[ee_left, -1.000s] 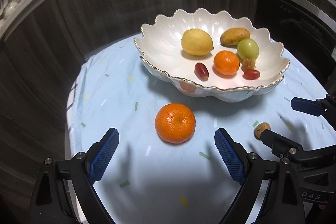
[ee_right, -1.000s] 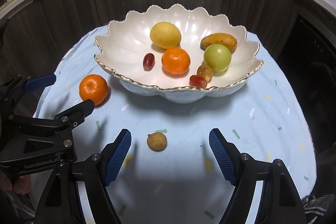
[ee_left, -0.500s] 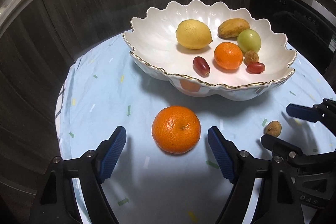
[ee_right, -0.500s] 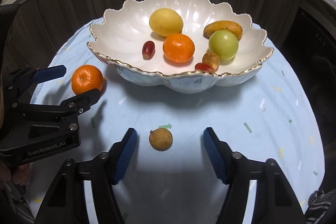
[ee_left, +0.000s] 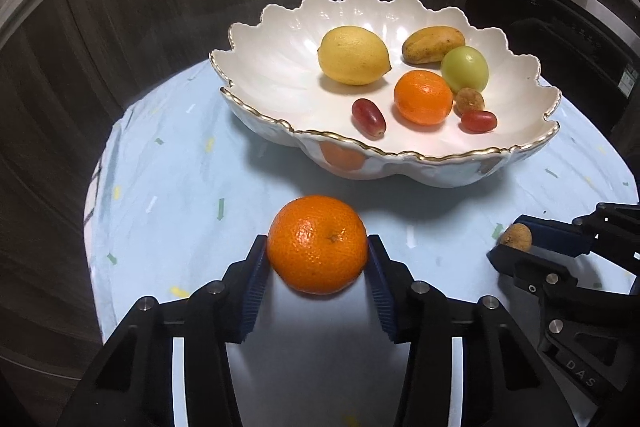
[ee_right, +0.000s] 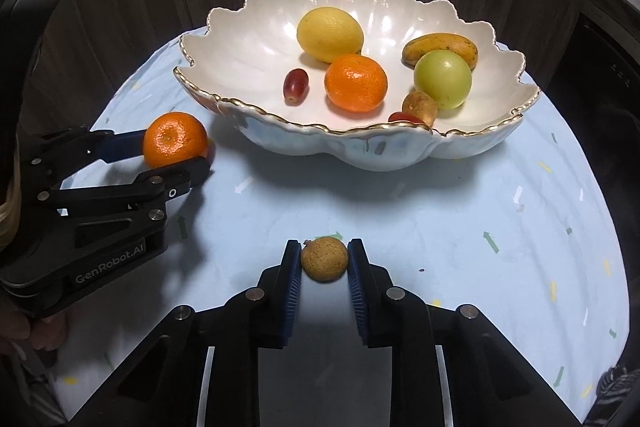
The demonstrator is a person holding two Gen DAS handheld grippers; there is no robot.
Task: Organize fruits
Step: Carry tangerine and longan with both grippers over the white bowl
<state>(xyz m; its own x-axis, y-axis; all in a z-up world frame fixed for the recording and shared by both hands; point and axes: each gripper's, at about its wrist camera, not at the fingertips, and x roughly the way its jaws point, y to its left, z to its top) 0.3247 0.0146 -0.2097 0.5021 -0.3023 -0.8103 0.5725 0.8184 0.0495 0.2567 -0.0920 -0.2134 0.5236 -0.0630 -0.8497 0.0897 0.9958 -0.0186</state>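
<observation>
While your left claw (ee_left: 317, 259) clamps the mandarin (ee_left: 317, 244), your right claw (ee_right: 324, 261) pinches the longan (ee_right: 324, 259), bowl (ee_right: 256, 131) at twelve o'clock.

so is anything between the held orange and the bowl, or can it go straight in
Nothing lies on the cloth between the orange in the left gripper and the bowl. Only the bowl's raised scalloped rim must be cleared. The bowl's left part is bare.
</observation>
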